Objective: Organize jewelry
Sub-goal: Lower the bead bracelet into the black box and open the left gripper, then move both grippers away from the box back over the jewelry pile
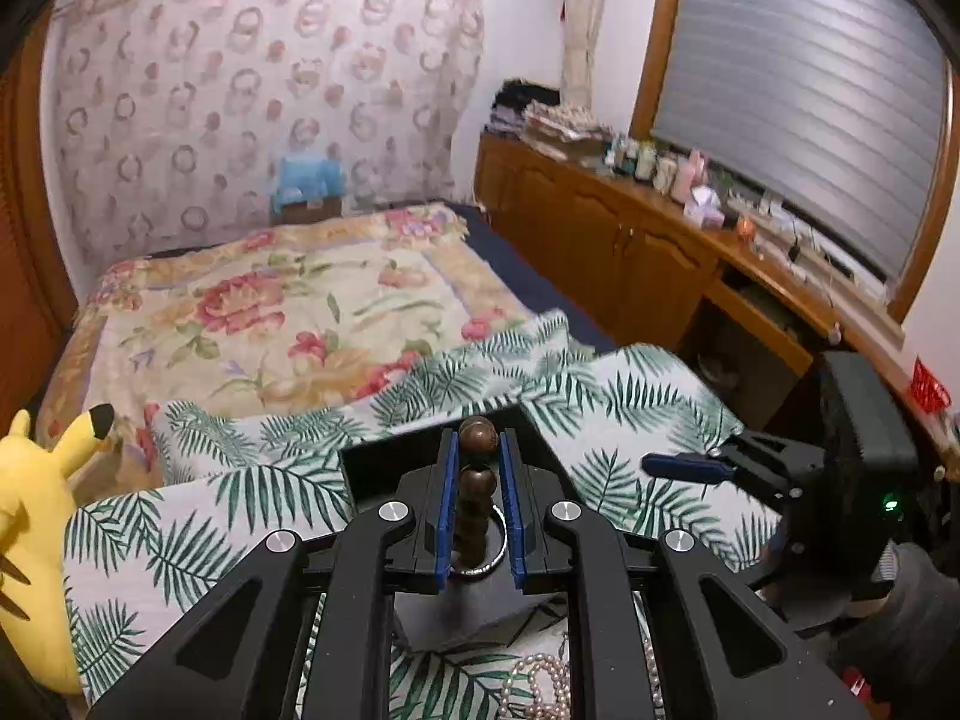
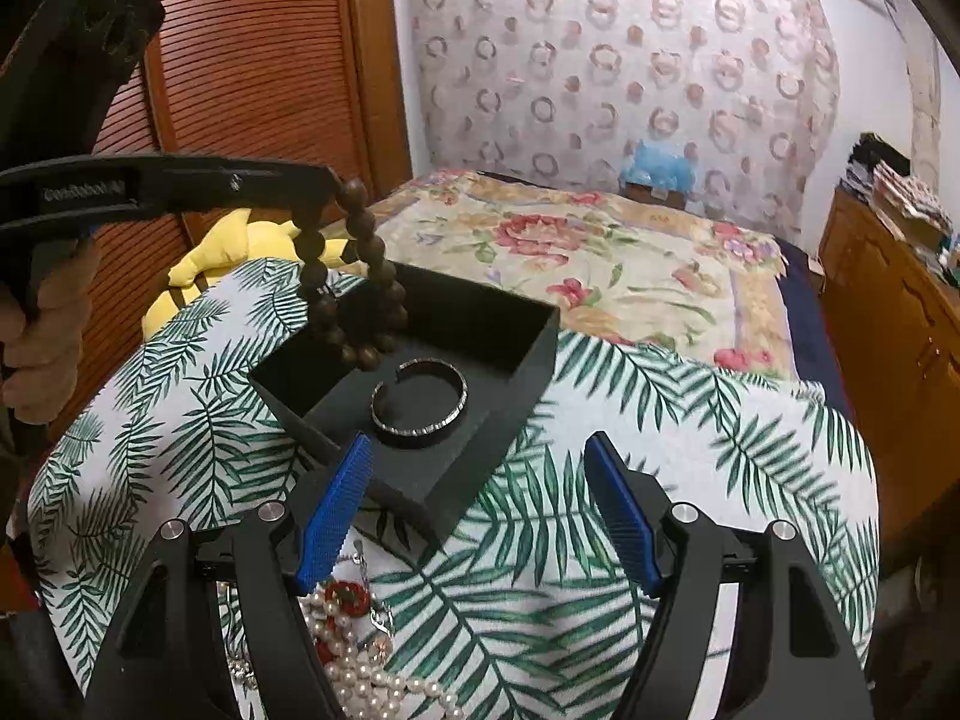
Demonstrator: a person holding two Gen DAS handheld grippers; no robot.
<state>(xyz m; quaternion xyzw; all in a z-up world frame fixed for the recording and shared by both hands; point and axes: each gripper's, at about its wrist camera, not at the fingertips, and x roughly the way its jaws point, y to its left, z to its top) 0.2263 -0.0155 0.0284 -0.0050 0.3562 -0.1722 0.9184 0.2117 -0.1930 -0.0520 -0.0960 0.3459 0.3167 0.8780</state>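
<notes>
wooden bead bracelet (image 1: pixel 478 468) in left fingers (image 1: pixel 478 450) | right fingers (image 2: pixel 480 480) wide | pearls (image 2: pixel 360 672) half-hidden

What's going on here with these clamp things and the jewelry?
A person is sorting jewelry into a black tray on a leaf-print cloth. The left gripper is shut on a brown bead bracelet, dangling it over the tray, where a silver bangle already lies. The right gripper is open and holds nothing, with pearls and other pieces below it on the cloth.

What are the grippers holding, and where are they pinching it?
The left gripper pinches the brown bead bracelet by its top beads, dangling it over the black tray. The right gripper is open, holding nothing.
</notes>
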